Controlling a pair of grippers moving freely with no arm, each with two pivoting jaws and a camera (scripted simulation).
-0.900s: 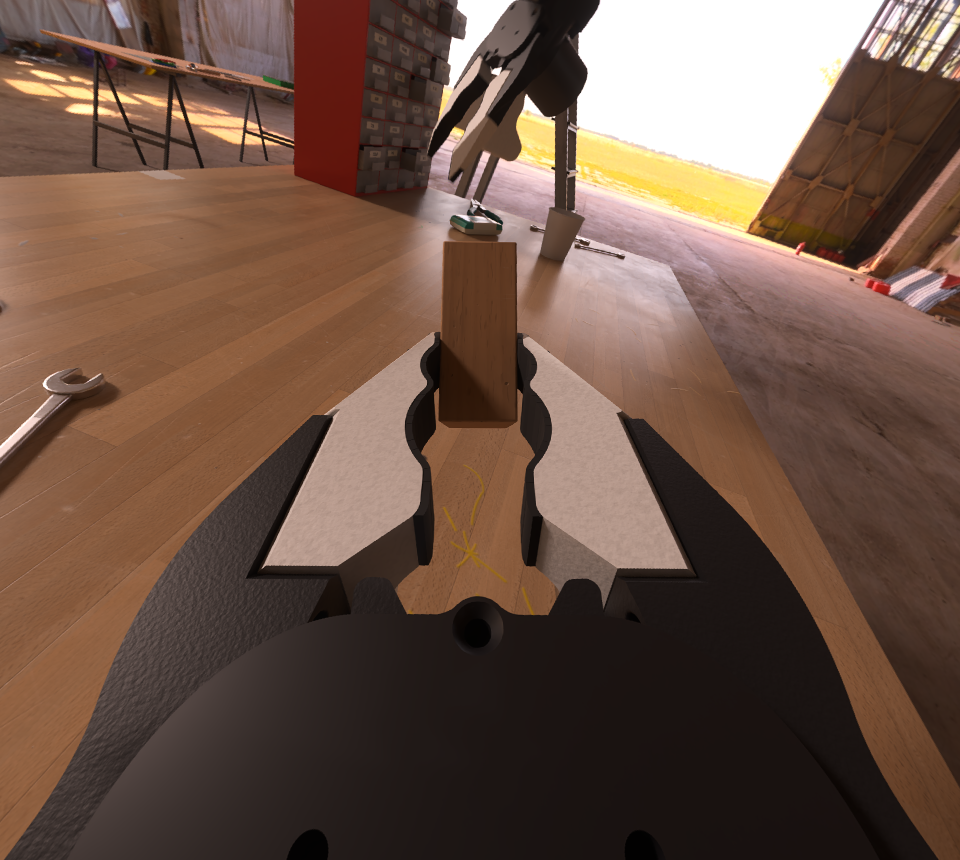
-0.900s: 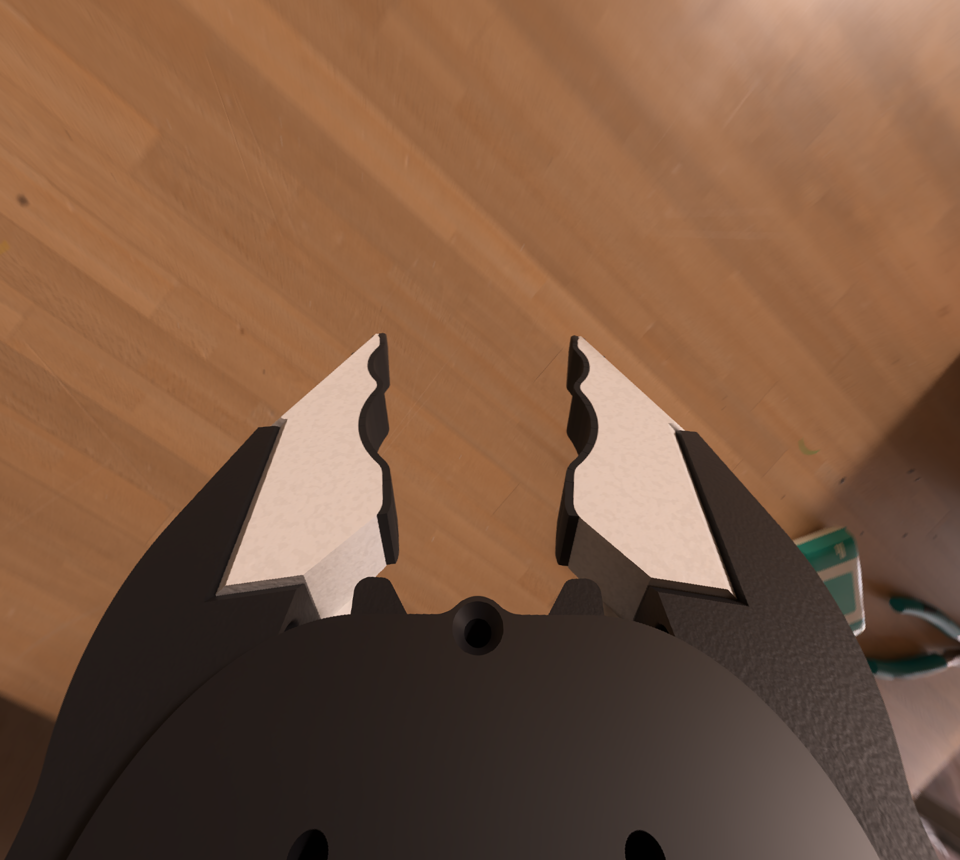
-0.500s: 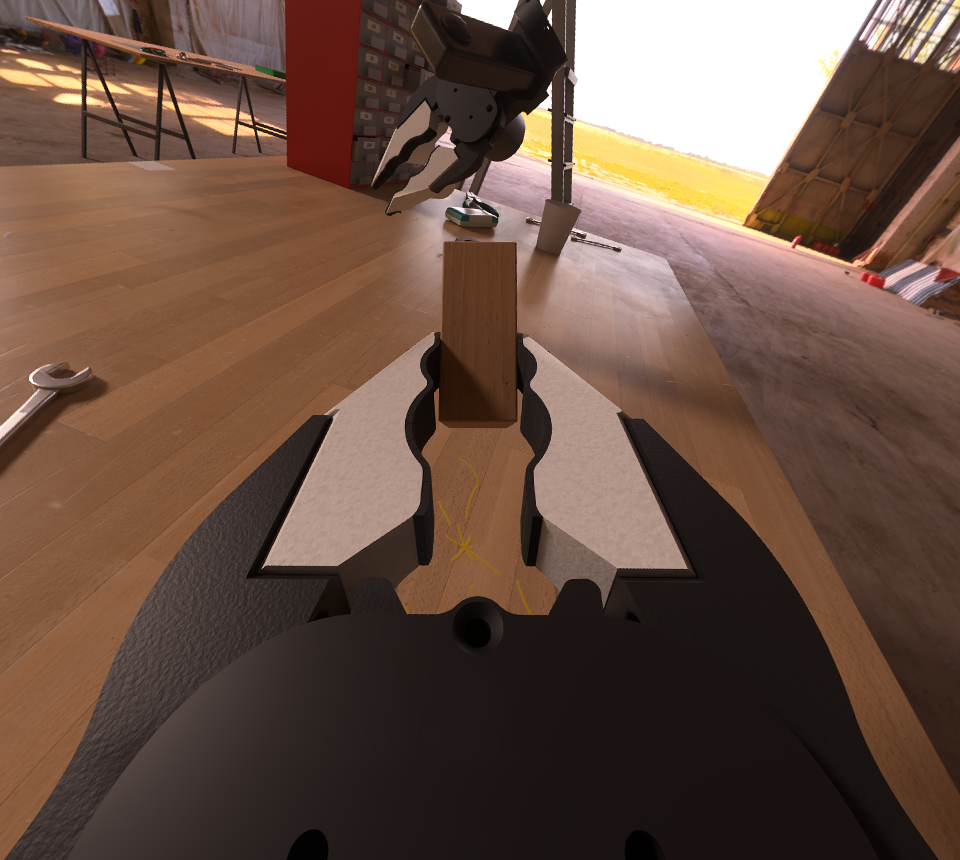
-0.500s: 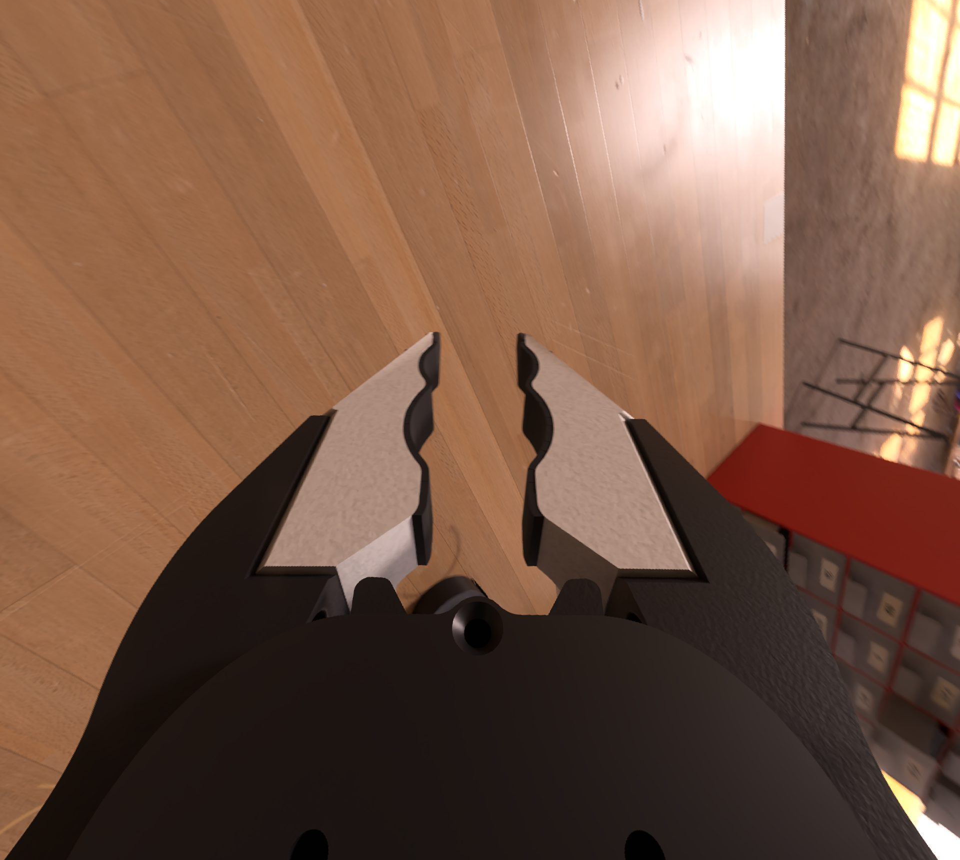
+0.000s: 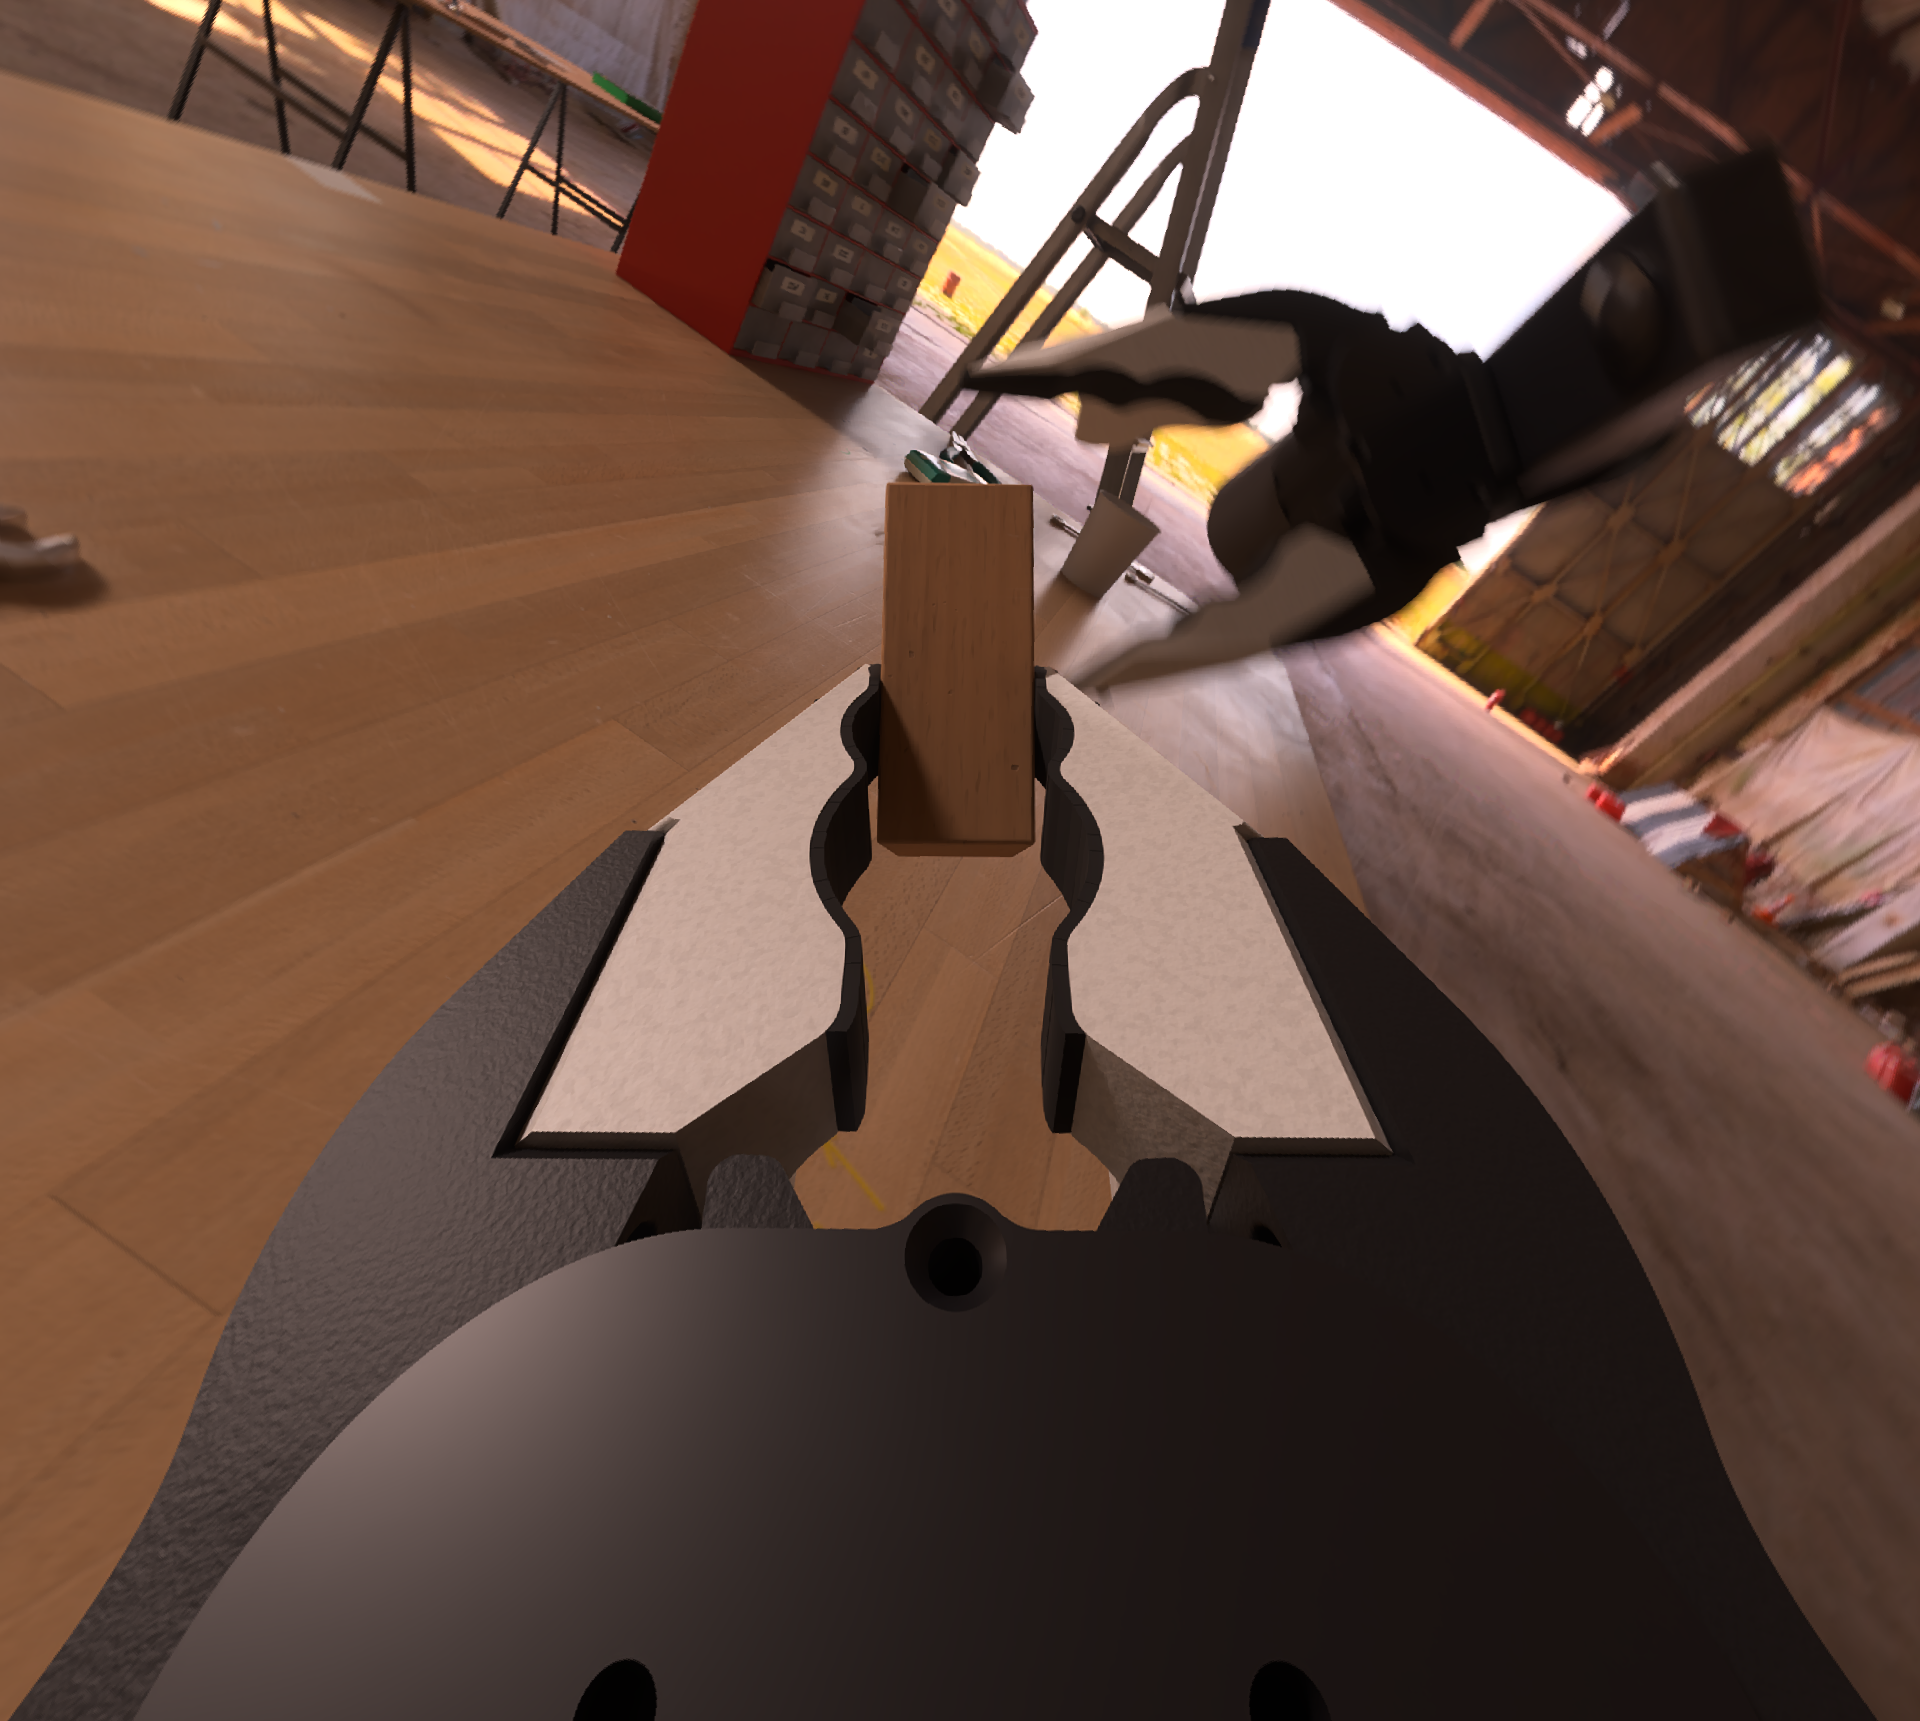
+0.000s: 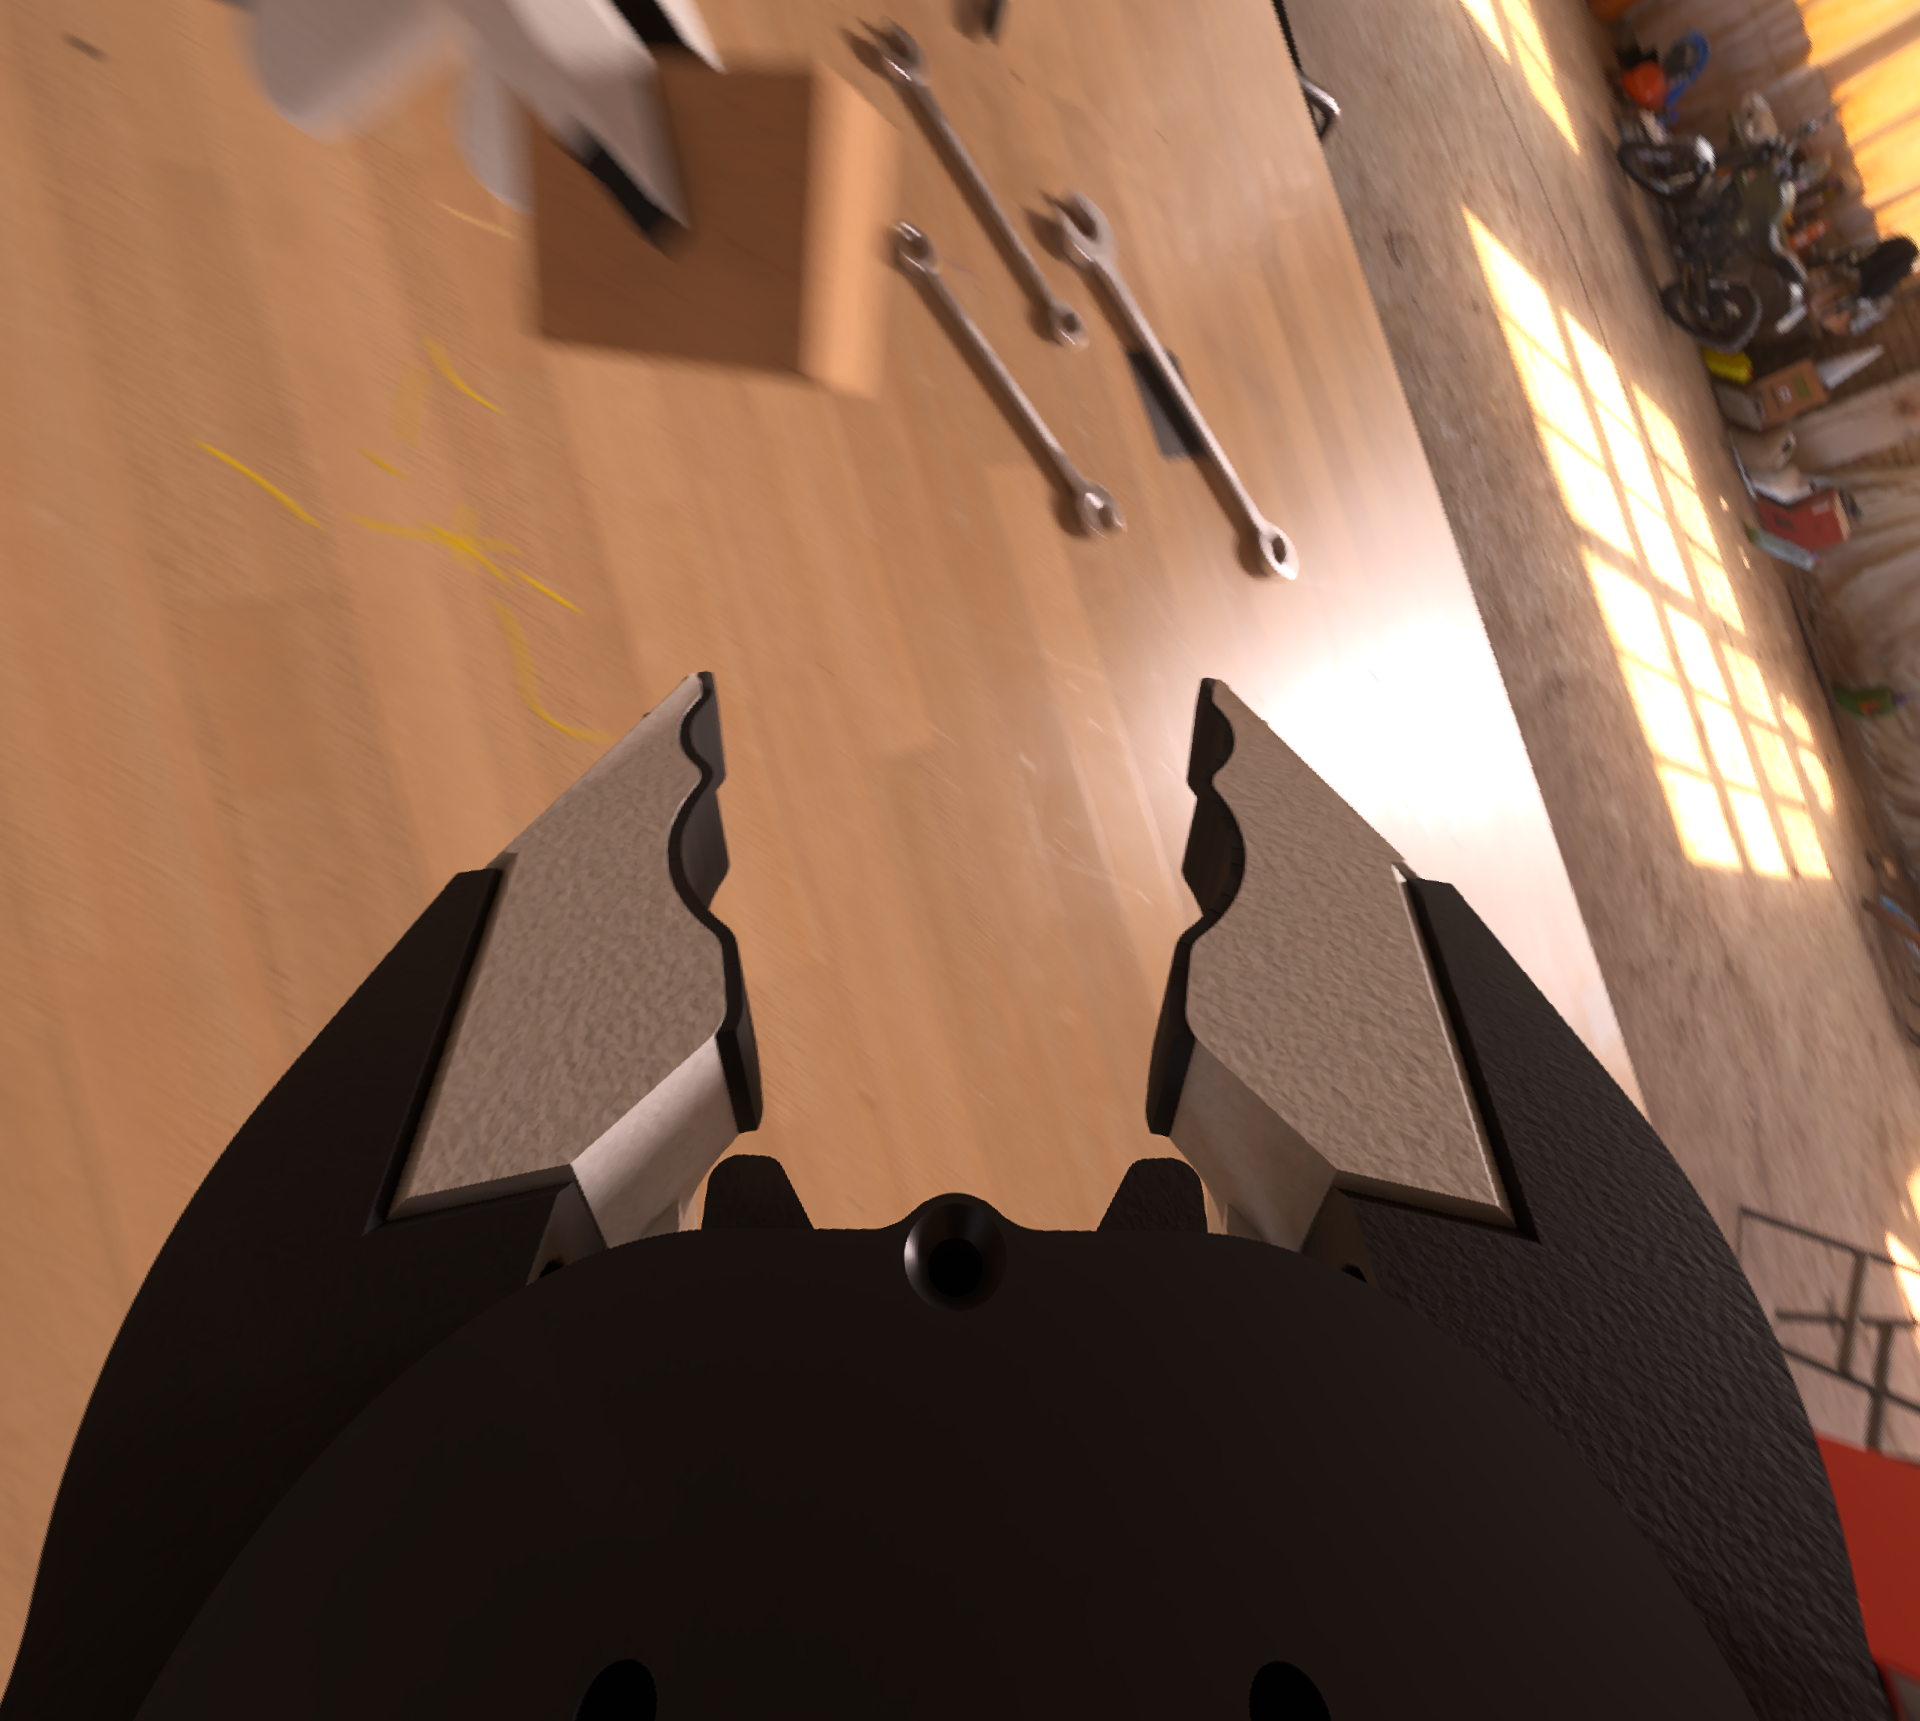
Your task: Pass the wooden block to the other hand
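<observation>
L gripper (image 5: 956, 736) is clenched on the tall rectangular brown wooden block (image 5: 958, 663): both pale fingertips press its side faces near the lower end, and most of the block sticks out past the tips toward 12 o'clock in the left wrist view. The block looks lifted off the light wooden plank tabletop (image 5: 364, 632), though contact underneath can't be checked from here.

R gripper (image 6: 954, 705) has its jaws spread wide w/ nothing between them. In its own view the block (image 6: 727, 237) sits at about 11 o'clock, well apart from its tips, blurred, w/ the L gripper's pale fingers on it. In the left wrist view the R gripper (image 5: 1174, 518) shows blurred at approx 2 o'clock of the block, near but not touching.

Progress, as I judge it: pickup done, block presented in the air. Handover itself not yet done. Left to do: R gripper lines up on the free far part of the block, closes on it, then L lets go. Roughly half way.

Other stuff: three silver open-end spanners (image 6: 997, 196) lie on the table at 1 o'clock of the R tips, beside the block in that view. Red drawer cabinet (image 5: 831, 113) stands at 11 o'clock beyond the table, grey stepladder (image 5: 1143, 217) at 1 o'clock.
</observation>
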